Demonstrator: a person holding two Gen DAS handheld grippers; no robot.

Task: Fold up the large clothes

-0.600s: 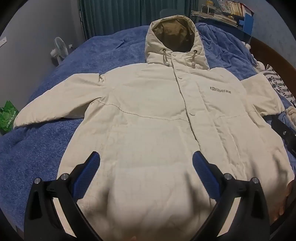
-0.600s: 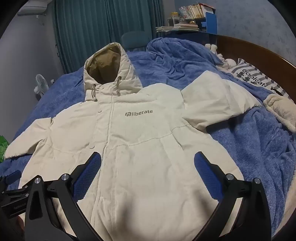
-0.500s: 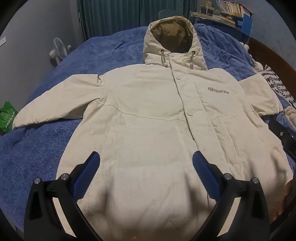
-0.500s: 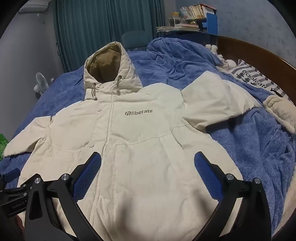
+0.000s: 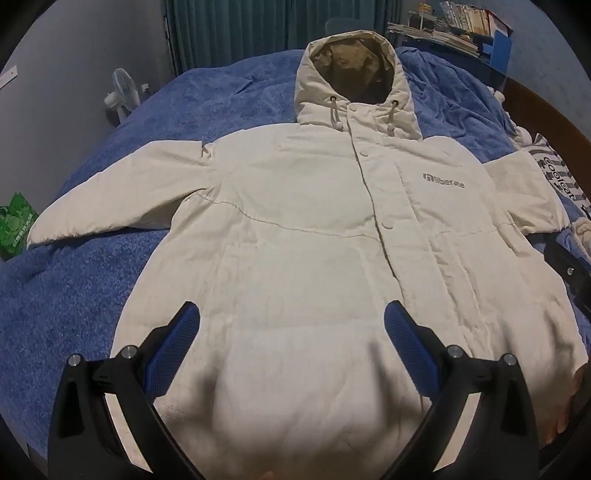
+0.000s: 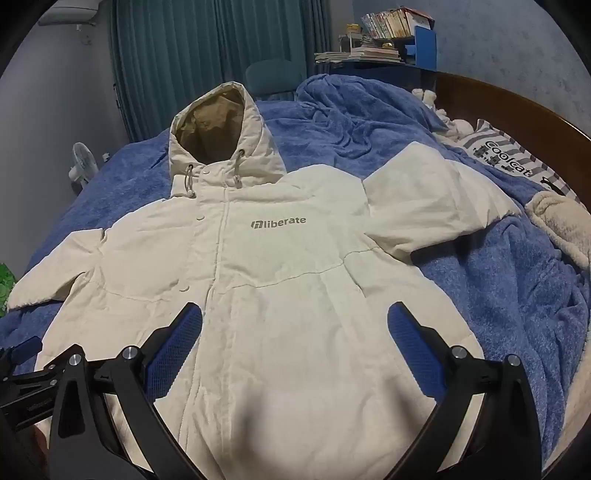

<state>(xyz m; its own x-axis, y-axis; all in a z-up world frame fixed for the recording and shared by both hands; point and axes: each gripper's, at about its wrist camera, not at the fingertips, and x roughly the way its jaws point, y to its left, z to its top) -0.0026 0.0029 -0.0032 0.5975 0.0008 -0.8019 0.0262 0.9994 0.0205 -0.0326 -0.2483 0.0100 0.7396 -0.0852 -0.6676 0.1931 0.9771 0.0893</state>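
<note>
A cream hooded jacket [image 5: 295, 229] lies face up and spread flat on a bed's blue blanket [image 5: 74, 295], sleeves out to either side, its chest printed "liberate" [image 6: 279, 222] in grey. The left gripper [image 5: 291, 325] and right gripper [image 6: 295, 325] hang above the hem, jaws released wide, grasping nothing. Beside the right sleeve, a striped cushion [image 6: 517, 162] reads "Coolcat". Books [image 6: 391, 22] line a blue shelf behind.

A big bed [image 6: 517, 295] with a blue blanket [image 5: 74, 314]. A white coat [image 5: 295, 240] lies flat on it, beside a striped pillow [image 6: 517, 162].
</note>
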